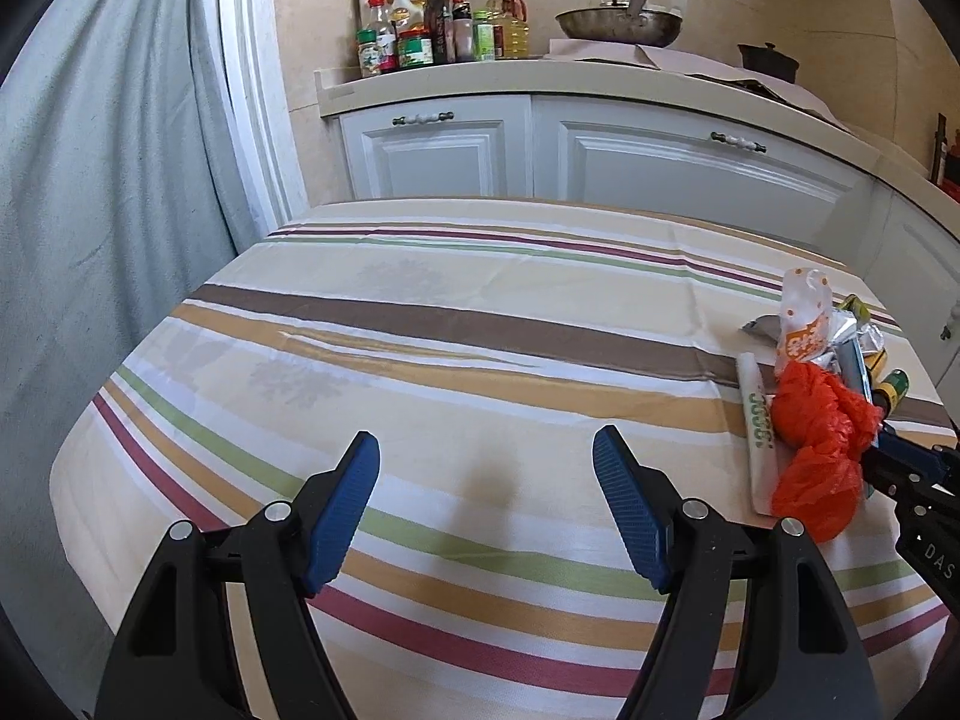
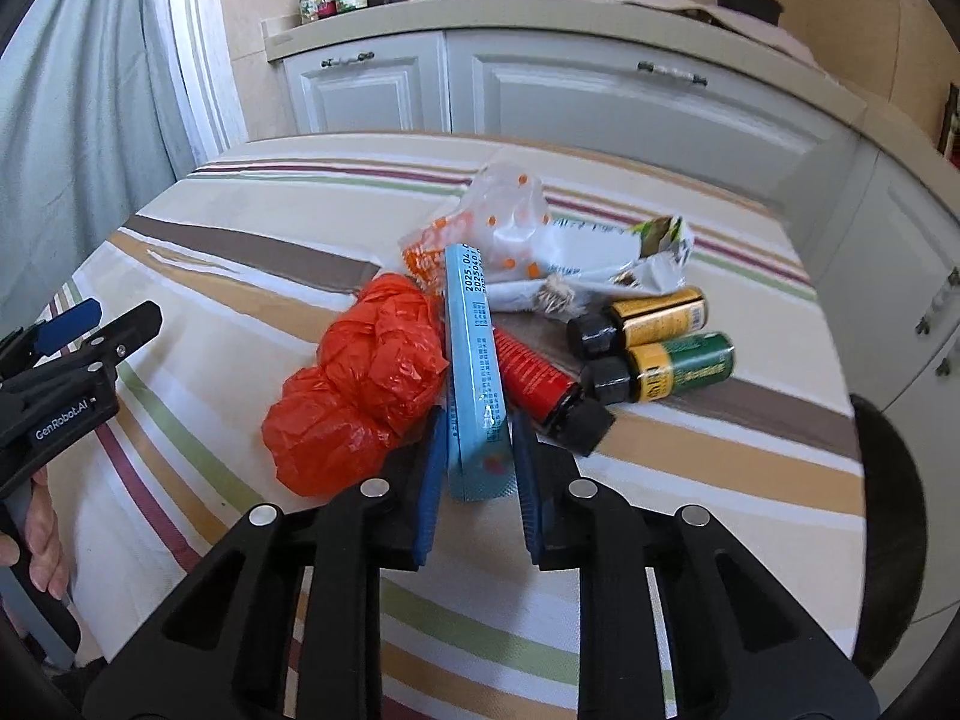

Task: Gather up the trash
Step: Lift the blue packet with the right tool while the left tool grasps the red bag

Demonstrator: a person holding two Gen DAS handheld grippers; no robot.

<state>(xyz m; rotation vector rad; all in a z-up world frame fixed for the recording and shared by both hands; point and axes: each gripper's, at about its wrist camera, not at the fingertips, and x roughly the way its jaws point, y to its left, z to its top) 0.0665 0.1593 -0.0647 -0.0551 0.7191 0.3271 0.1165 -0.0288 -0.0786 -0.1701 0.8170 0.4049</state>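
A pile of trash lies on the striped tablecloth (image 2: 240, 324). My right gripper (image 2: 477, 456) is shut on a light blue flat box (image 2: 474, 360), held on edge. Beside it lie a crumpled orange plastic bag (image 2: 360, 384), a red bottle (image 2: 540, 378), a yellow bottle (image 2: 648, 315), a green bottle (image 2: 666, 369), a white bag with orange dots (image 2: 504, 222) and a torn foil wrapper (image 2: 636, 264). My left gripper (image 1: 486, 468) is open and empty over the cloth, left of the pile. In its view the orange bag (image 1: 822, 438) and a white paper sleeve (image 1: 757, 420) lie at the right.
White kitchen cabinets (image 1: 540, 150) stand behind the table, with sauce bottles (image 1: 420, 30) and a wok (image 1: 618, 24) on the counter. A grey curtain (image 1: 108, 180) hangs at the left. The left gripper shows in the right wrist view (image 2: 72, 348) at the far left.
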